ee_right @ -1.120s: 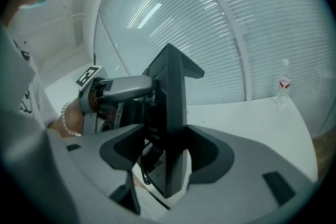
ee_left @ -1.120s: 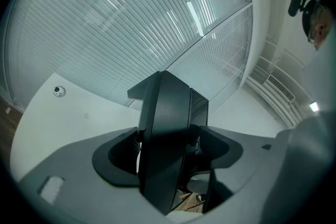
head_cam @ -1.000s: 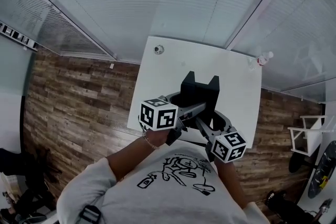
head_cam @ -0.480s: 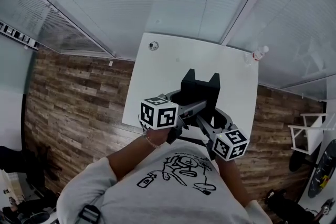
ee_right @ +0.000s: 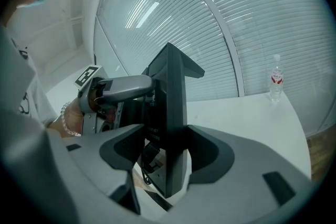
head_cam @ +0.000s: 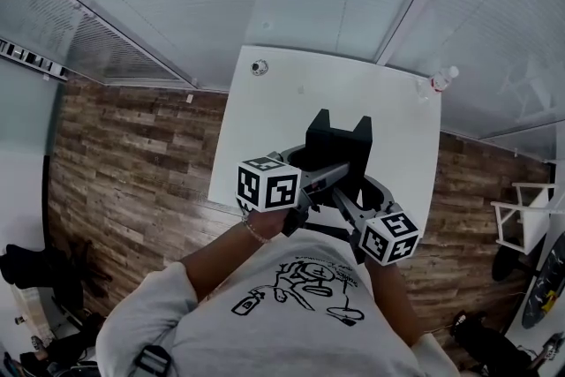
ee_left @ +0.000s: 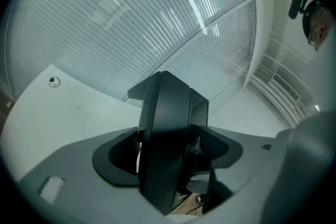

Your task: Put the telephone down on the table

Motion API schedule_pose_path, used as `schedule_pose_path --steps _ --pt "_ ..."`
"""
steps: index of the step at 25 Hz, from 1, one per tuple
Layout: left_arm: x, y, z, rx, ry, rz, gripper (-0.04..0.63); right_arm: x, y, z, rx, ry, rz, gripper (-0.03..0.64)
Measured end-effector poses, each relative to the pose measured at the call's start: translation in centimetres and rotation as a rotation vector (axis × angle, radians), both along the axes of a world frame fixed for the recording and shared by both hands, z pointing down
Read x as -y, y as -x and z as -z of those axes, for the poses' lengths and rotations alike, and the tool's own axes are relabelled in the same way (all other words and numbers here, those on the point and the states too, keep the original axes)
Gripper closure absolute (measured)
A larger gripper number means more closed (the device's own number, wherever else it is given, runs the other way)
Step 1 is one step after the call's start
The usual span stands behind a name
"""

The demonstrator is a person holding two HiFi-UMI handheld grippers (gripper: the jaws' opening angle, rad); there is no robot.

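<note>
The black telephone (head_cam: 337, 151) hangs above the near half of the white table (head_cam: 265, 128), held from both sides. My left gripper (head_cam: 322, 178) is shut on its left edge; in the left gripper view the telephone (ee_left: 167, 139) stands as a dark slab clamped between the jaws. My right gripper (head_cam: 349, 206) is shut on the right edge, and in the right gripper view the telephone (ee_right: 170, 128) fills the gap between the jaws, with the left gripper (ee_right: 118, 89) just beyond it. Whether its base touches the table is hidden.
A small round object (head_cam: 259, 66) lies at the table's far left corner. A clear water bottle (head_cam: 443, 79) stands at the far right corner, also the bottle (ee_right: 276, 78) in the right gripper view. Window blinds run behind the table. Wood flooring lies to the left and right.
The table has slid a little farther up and away in the head view. Both grippers and the telephone keep nearly the same place, shifted slightly right.
</note>
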State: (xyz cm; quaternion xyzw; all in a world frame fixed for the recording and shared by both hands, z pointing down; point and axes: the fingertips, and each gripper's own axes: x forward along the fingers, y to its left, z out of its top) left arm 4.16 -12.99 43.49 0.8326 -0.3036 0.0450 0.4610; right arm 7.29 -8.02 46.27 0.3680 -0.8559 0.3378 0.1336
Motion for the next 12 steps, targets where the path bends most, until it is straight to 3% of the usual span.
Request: schedule_pose_path --steps 12 --pt "0.7 0.0 -2.2 0.009 0.021 -0.005 0.247 0.6 0.0 -2.1 0.000 0.026 -0.008 0.377"
